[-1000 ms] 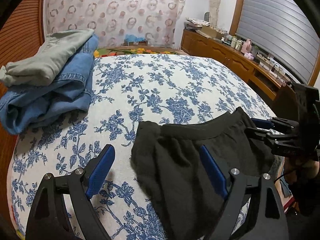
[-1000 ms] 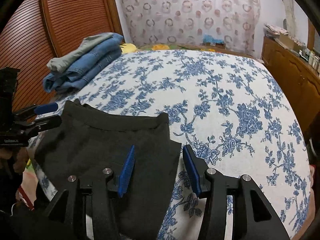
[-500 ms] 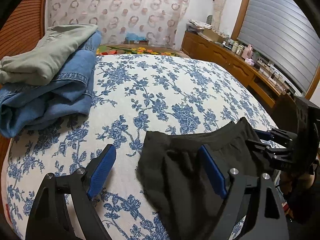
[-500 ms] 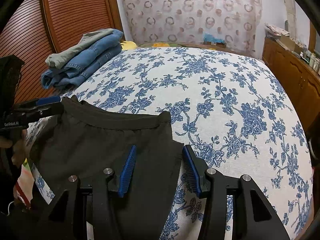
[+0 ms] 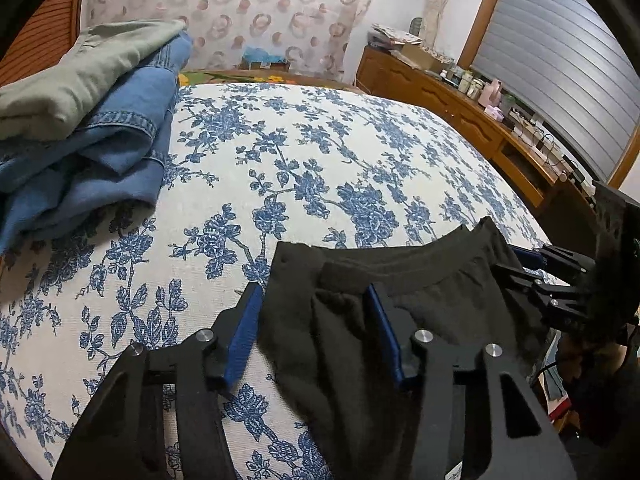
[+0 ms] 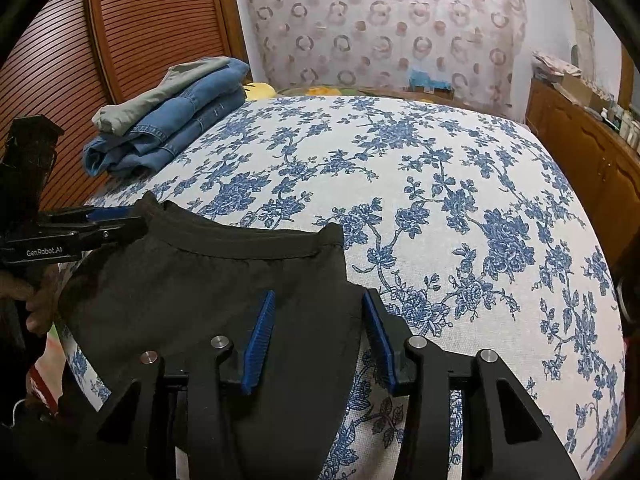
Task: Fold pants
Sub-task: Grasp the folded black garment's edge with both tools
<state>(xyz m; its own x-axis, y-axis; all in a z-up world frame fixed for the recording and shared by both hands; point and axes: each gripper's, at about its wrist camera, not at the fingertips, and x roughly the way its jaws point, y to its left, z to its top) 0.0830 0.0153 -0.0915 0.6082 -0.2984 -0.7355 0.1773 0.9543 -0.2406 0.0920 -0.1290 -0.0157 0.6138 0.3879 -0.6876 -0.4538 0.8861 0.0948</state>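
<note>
Black pants (image 5: 420, 292) lie at the near edge of the floral bed, waistband toward the far side; they also show in the right wrist view (image 6: 208, 280). My left gripper (image 5: 314, 326) is open, its jaws astride the pants' left waistband corner. My right gripper (image 6: 318, 334) is open, its jaws astride the pants' right edge. In the left wrist view the right gripper (image 5: 532, 268) shows at the waistband's right end. In the right wrist view the left gripper (image 6: 116, 220) shows at the waistband's left end.
A stack of folded blue jeans (image 5: 104, 152) with olive pants on top sits at the bed's far left, also in the right wrist view (image 6: 172, 124). A wooden cabinet (image 5: 472, 108) with clutter runs along the right. A slatted wooden wardrobe (image 6: 132, 32) stands left.
Both grippers have moved forward onto the bed with the pants' waistband. The left jaws have narrowed around the waistband corner; the right jaws look unchanged.
</note>
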